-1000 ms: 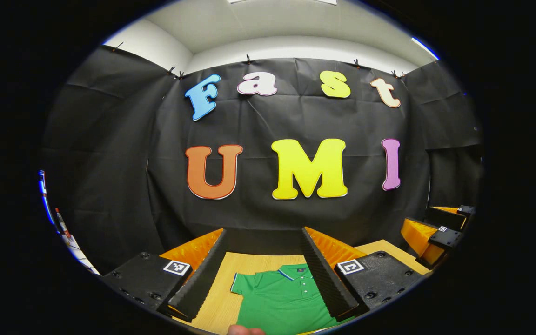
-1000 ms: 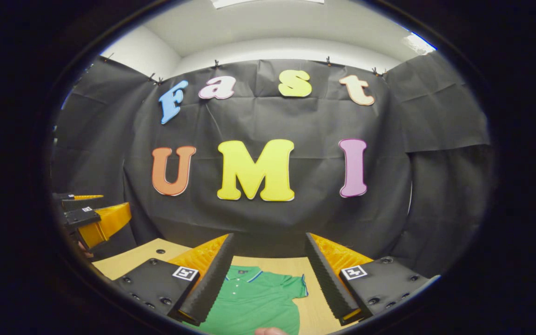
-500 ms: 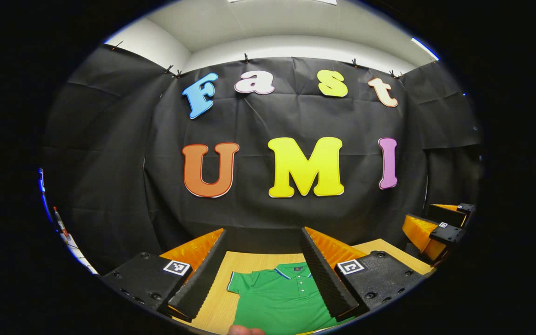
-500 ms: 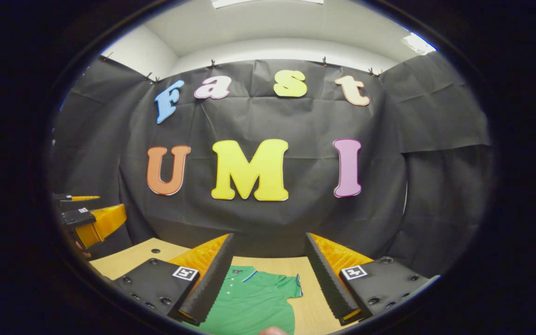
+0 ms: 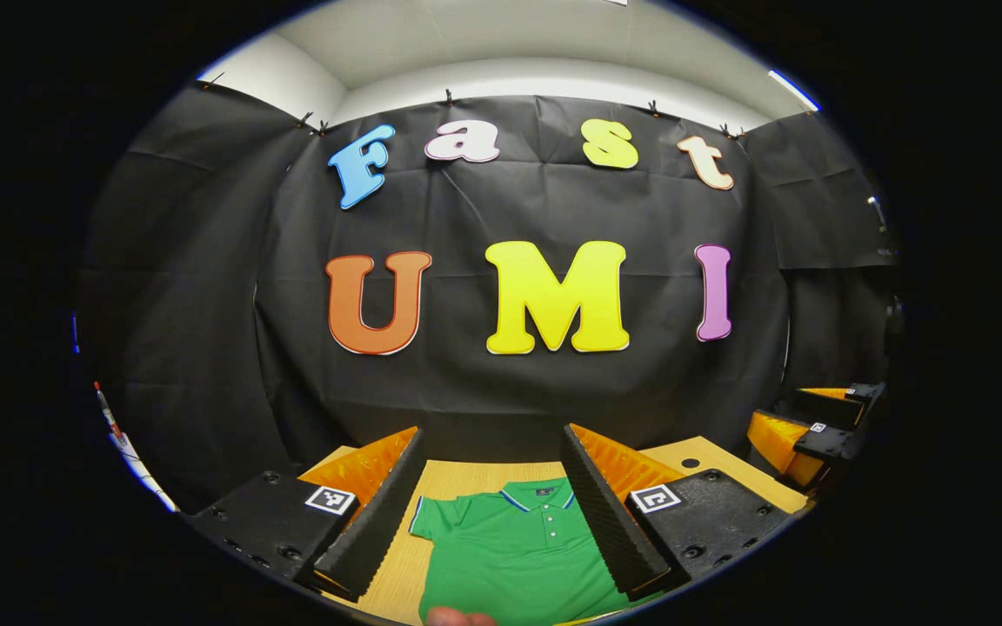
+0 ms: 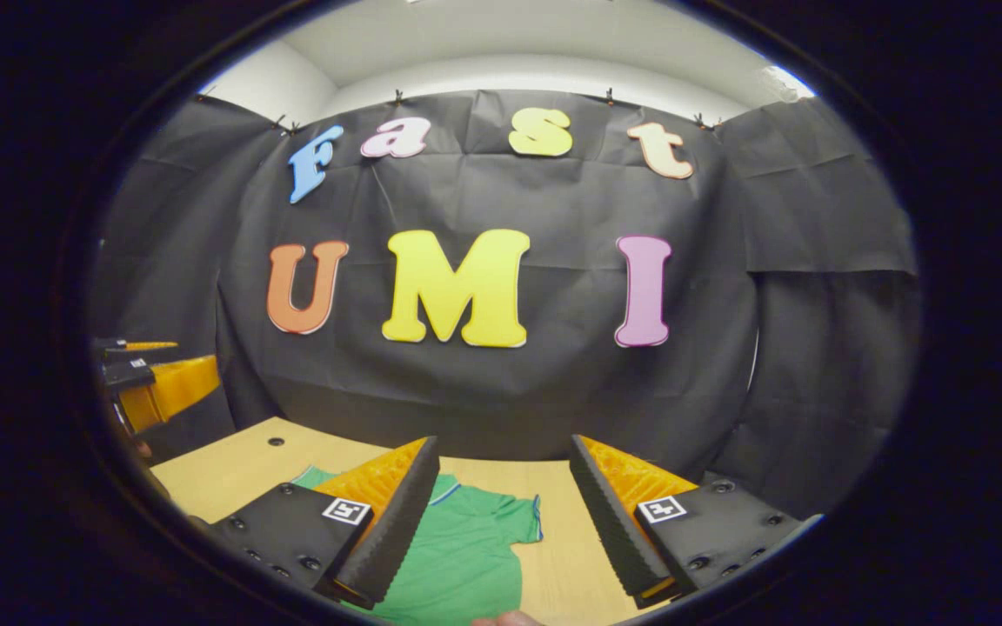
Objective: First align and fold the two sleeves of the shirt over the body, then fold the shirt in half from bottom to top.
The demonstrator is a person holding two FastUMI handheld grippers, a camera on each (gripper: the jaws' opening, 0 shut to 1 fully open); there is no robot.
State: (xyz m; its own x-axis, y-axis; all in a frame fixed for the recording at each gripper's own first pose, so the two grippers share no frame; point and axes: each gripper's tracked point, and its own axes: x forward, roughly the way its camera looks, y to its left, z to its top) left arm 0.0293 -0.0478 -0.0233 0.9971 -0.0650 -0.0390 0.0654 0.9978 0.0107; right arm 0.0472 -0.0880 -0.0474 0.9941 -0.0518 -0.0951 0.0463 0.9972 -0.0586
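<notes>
The shirt (image 5: 518, 556) lies flat on the desk (image 5: 457, 476), collar toward the wall, both sleeves spread out to the sides. The left tongs (image 5: 494, 500) hang above it, spread wide and holding nothing; between their fingers show the collar, the button placket and one sleeve. The right tongs (image 6: 505, 513) also stand wide and empty above the desk (image 6: 231, 461), with the shirt (image 6: 466, 556) below and ahead of them, its other sleeve lying between their fingers. Each pair of tongs shows far off at the edge of the other's view.
</notes>
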